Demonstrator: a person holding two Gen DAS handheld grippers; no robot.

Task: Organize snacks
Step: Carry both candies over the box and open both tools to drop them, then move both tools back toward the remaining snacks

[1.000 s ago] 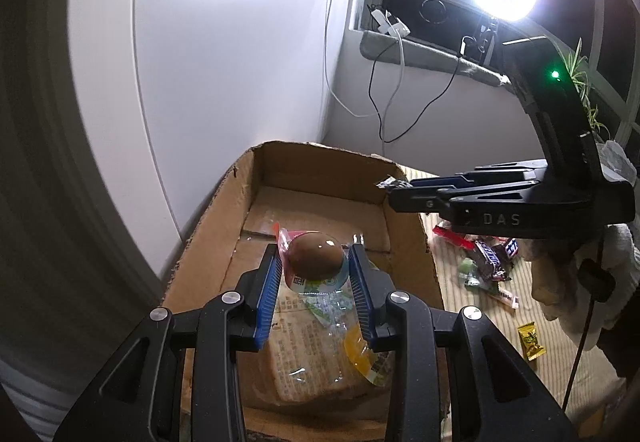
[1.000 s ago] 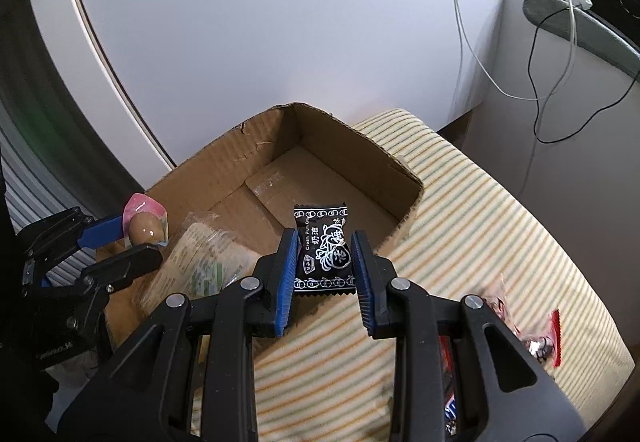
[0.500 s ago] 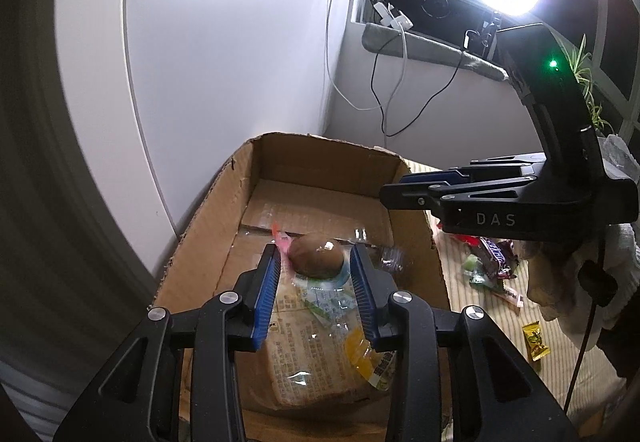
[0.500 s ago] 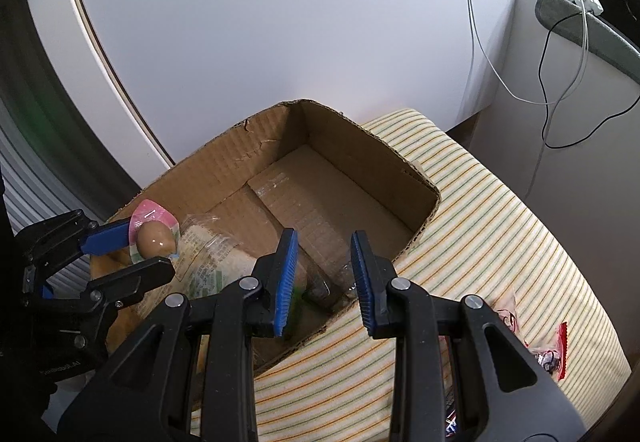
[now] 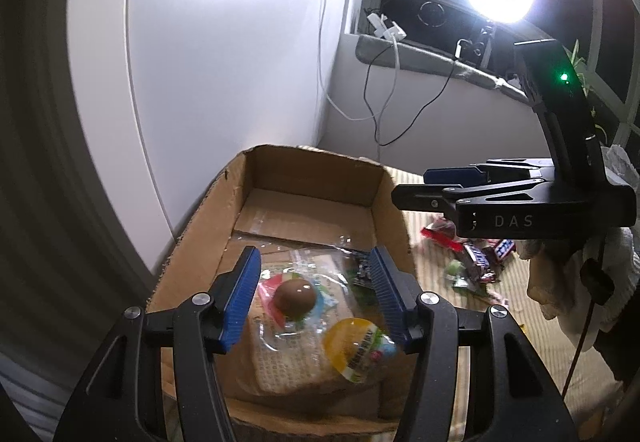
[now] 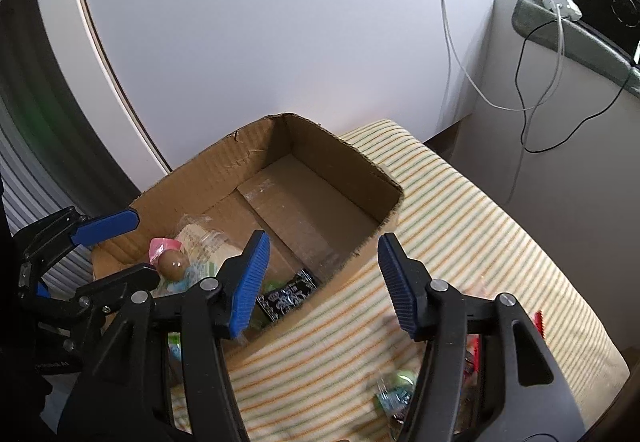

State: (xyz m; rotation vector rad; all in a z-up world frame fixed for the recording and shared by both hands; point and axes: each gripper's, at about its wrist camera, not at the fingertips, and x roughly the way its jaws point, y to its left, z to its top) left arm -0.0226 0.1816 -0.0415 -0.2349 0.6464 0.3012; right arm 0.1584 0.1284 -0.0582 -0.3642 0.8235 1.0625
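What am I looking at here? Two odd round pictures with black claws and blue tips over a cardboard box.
Those claws are hand-held grippers, one in each of a person's hands, each carrying a wide-angle camera looking along its fingers. One picture is from the left gripper, the other from the right gripper. Both hang over a cardboard box on a striped cloth. Both sets of jaws are opening and hold nothing. In the box lie a wrapped brown egg, a yellow jelly cup and a black snack packet. More sweets wait on the cloth.
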